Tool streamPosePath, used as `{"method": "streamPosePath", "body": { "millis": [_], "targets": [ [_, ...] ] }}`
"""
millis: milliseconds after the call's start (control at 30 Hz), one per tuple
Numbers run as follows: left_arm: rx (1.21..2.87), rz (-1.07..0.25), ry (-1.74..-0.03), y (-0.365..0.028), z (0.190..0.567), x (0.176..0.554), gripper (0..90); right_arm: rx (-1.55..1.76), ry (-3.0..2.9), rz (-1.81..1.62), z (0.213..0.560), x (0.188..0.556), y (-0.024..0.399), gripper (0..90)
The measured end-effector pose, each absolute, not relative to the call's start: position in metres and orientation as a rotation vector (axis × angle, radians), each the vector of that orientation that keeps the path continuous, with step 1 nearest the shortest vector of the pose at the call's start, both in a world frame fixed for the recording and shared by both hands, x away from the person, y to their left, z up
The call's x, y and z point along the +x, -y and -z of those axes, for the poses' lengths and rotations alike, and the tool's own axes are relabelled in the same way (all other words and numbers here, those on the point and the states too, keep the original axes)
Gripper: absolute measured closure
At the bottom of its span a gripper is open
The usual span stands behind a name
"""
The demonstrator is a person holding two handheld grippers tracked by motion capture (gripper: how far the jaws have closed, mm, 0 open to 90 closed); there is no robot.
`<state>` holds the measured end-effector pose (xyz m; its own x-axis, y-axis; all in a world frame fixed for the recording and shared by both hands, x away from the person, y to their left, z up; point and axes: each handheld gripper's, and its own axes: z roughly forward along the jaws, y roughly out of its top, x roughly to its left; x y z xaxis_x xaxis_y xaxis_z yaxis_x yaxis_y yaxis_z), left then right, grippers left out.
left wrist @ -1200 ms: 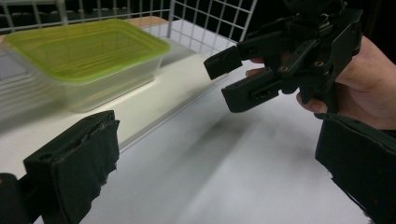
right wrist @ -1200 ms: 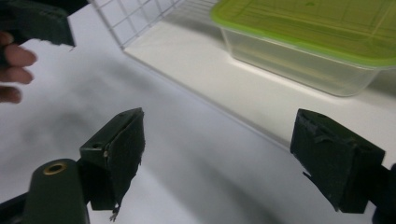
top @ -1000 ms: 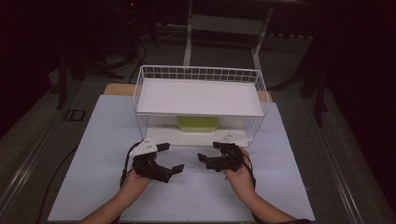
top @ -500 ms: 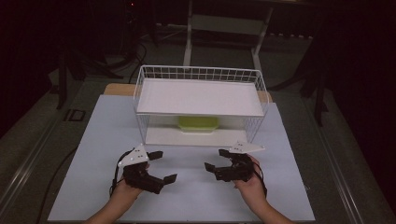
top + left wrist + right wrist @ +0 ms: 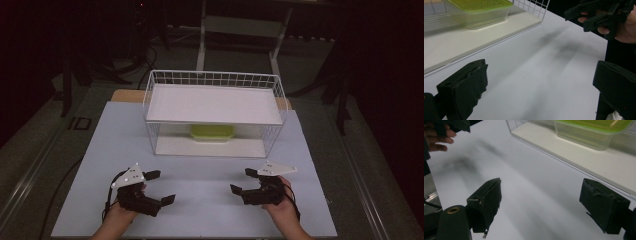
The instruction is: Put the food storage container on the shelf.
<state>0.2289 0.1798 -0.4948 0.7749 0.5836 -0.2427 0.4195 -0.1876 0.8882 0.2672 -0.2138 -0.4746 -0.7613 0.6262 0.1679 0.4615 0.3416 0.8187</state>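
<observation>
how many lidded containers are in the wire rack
1: a clear container with a green lid sits on the lower shelf of the white wire rack, near the middle. The upper shelf may hide things farther back.

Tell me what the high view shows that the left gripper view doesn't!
The high view takes in the whole wire rack, its upper shelf, the left gripper and dark floor around the table. The left gripper view shows the box's clear walls under its green lid up close. Both show the box, the table and the open right gripper.
</observation>
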Motion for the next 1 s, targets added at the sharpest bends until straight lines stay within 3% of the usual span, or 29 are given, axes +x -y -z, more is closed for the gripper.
{"method": "streamPosePath", "body": {
  "millis": [467,1000],
  "targets": [
    [1.818,-0.207,-0.725,-0.180,0.504,0.231,0.2,0.889,-2.399,-1.432,0.491,0.268,0.234,17.6],
    [1.837,-0.271,-0.668,-0.177,0.509,0.232,0.2,0.788,-2.479,-1.419,0.503,0.272,0.221,16.9]
  ]
}}
